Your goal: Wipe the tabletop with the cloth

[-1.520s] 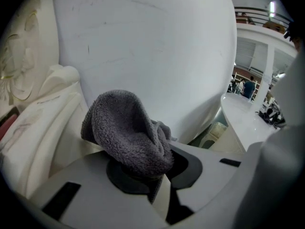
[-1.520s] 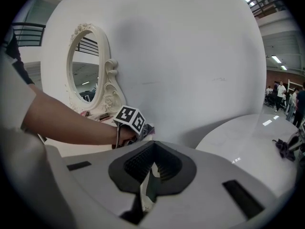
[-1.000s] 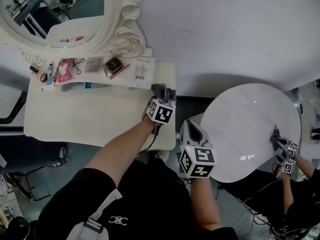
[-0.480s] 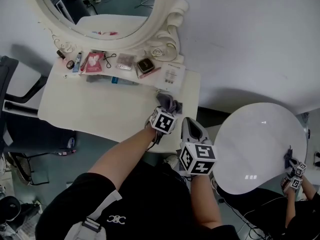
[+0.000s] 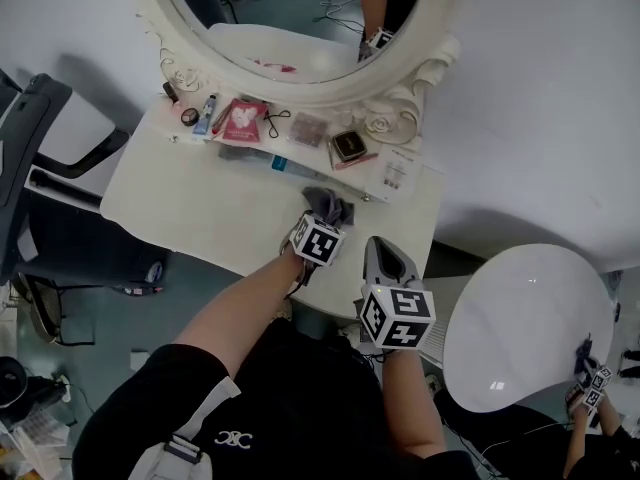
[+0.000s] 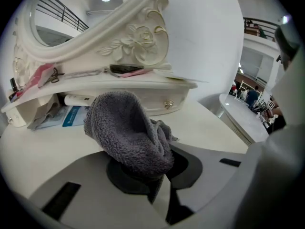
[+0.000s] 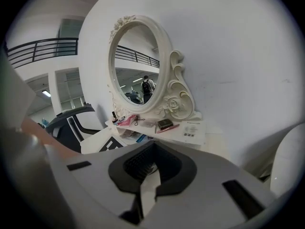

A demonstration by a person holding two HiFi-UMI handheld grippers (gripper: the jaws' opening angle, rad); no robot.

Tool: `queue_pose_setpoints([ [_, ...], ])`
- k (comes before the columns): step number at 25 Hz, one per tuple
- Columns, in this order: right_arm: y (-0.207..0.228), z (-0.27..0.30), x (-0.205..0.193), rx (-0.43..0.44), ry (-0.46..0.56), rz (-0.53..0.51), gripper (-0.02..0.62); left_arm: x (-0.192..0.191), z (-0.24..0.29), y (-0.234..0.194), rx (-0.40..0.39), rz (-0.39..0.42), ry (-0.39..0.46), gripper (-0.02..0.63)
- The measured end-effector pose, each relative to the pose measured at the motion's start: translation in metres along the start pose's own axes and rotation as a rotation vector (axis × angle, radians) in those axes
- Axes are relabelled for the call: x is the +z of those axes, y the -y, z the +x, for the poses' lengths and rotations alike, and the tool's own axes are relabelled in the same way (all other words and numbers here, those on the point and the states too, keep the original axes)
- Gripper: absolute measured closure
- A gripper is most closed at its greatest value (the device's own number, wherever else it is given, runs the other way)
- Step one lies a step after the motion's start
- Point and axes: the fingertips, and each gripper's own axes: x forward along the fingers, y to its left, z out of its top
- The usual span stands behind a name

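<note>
Cloth (image 5: 328,206), grey terry, bunched: clamped in the closed jaws of the left gripper (image 5: 322,218), over the right part of the white tabletop (image 5: 200,208), just in front of the shelf below the oval mirror (image 5: 300,38). Right gripper (image 5: 384,253): jaws together, nothing between them, near the table's front right corner, beside the left gripper. Shelf items: pink packet (image 5: 243,120), small dark case (image 5: 347,145).
</note>
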Motion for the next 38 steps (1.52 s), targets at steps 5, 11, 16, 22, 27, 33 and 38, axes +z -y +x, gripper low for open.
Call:
queue_pose_setpoints([
  [5,-0.029,0.017,0.003,0.034,-0.017,-0.042,0.586,-0.007,-0.017,-0.069,0.073,-0.064,0.015,0.541],
  [11,-0.052,0.030,0.003,0.039,-0.032,-0.071,0.586,-0.024,-0.047,-0.158,0.162,-0.147,0.028,0.541],
  [16,-0.065,0.036,0.004,0.024,-0.032,-0.071,0.586,-0.043,-0.077,-0.236,0.277,-0.143,0.041,0.541],
  [22,-0.083,0.049,0.003,0.016,-0.032,-0.075,0.586,-0.068,-0.105,-0.315,0.336,-0.212,0.028,0.541],
  [27,-0.104,0.057,0.001,0.012,-0.037,-0.098,0.586,-0.078,-0.120,-0.356,0.329,-0.263,0.024,0.541],
  [33,-0.119,0.060,-0.002,-0.011,-0.054,-0.134,0.586,-0.084,-0.134,-0.407,0.355,-0.289,0.033,0.543],
  [38,-0.119,0.053,-0.002,-0.049,-0.063,-0.194,0.586,-0.098,-0.155,-0.460,0.422,-0.372,0.047,0.541],
])
